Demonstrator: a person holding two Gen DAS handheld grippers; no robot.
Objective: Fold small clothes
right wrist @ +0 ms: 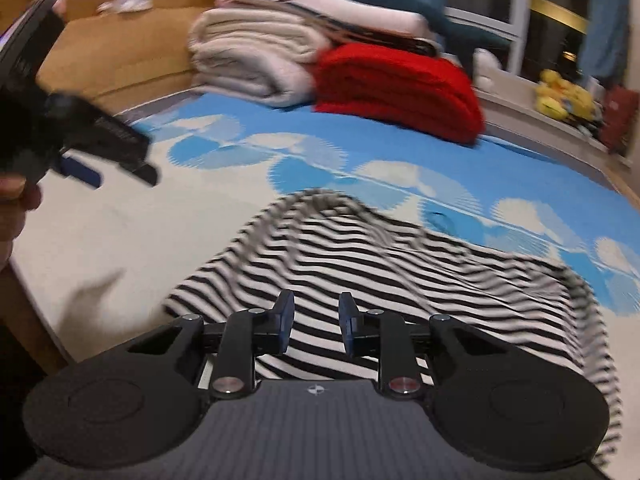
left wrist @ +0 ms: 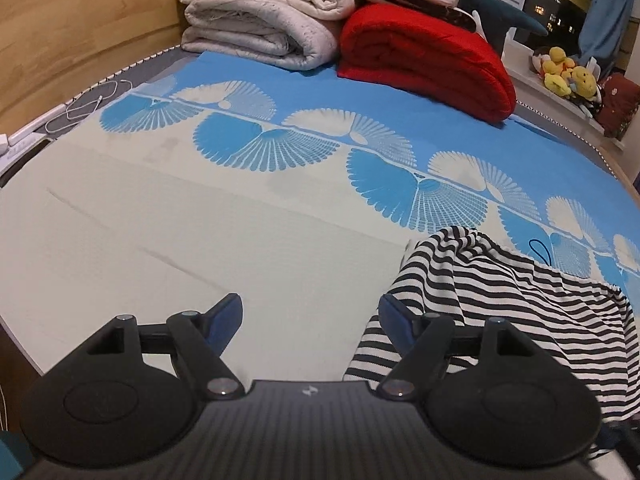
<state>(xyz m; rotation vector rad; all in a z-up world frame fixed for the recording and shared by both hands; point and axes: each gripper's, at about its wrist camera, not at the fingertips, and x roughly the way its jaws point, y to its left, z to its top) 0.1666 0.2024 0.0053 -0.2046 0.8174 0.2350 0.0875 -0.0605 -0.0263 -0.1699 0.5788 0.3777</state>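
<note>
A black-and-white striped garment [right wrist: 384,256] lies rumpled on the bed's blue-and-cream sheet [right wrist: 120,232]; it also shows at the lower right of the left wrist view [left wrist: 516,304]. My left gripper [left wrist: 310,322] is open wide and empty, its right finger at the garment's left edge. It also shows at the left of the right wrist view [right wrist: 108,168], above the sheet. My right gripper [right wrist: 316,320] is open with a narrow gap, empty, just above the near part of the garment. The right wrist view is blurred.
Folded cream blankets [left wrist: 260,12] and a red blanket [left wrist: 428,60] are stacked at the head of the bed. A wooden bed frame [left wrist: 80,40] runs along the left. Yellow plush toys [left wrist: 568,72] sit on the window sill. A white cable [left wrist: 92,100] lies at the bed's left edge.
</note>
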